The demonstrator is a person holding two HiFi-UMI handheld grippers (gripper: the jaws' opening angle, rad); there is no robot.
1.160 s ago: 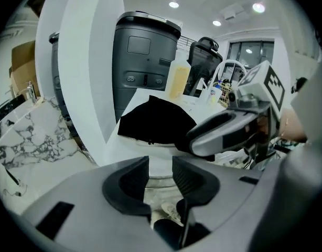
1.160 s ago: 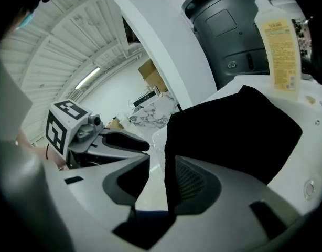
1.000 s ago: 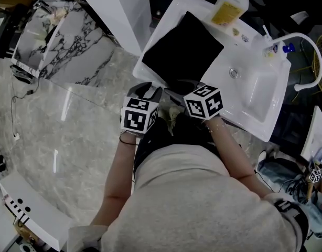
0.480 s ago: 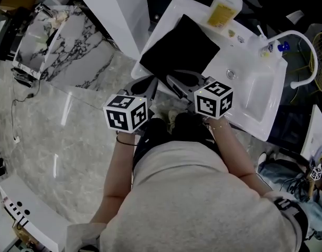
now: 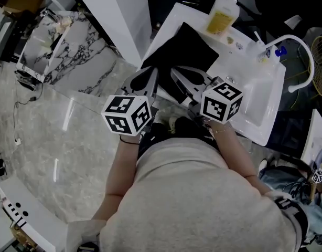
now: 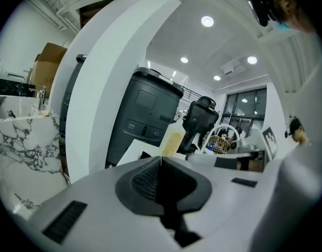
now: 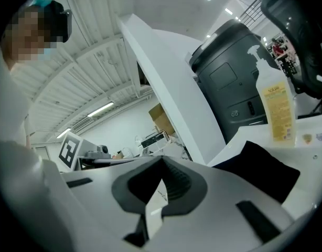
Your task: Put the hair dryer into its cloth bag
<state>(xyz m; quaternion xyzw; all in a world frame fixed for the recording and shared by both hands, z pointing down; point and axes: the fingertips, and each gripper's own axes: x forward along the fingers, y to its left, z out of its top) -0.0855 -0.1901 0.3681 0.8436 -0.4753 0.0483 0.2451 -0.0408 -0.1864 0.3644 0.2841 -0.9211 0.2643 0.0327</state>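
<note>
The black cloth bag (image 5: 188, 45) lies flat on the white counter (image 5: 169, 14), left of the sink; its near corner also shows in the right gripper view (image 7: 261, 168). No hair dryer is visible in any view. My left gripper (image 5: 146, 82) is raised over the bag's near-left edge, jaws shut and empty (image 6: 161, 159). My right gripper (image 5: 183, 79) hangs beside it over the bag's near edge, pointing almost level, and it too is shut on nothing (image 7: 162, 159).
A yellow soap bottle (image 5: 222, 14) stands at the counter's back, also seen in the right gripper view (image 7: 276, 109). The sink basin (image 5: 251, 91) and curved white faucet (image 5: 300, 43) are to the right. A white slanted panel (image 5: 116, 14) rises on the left.
Both grippers have risen from below the counter's front edge to above the bag's near edge. Both sets of jaws have closed with nothing in them.
</note>
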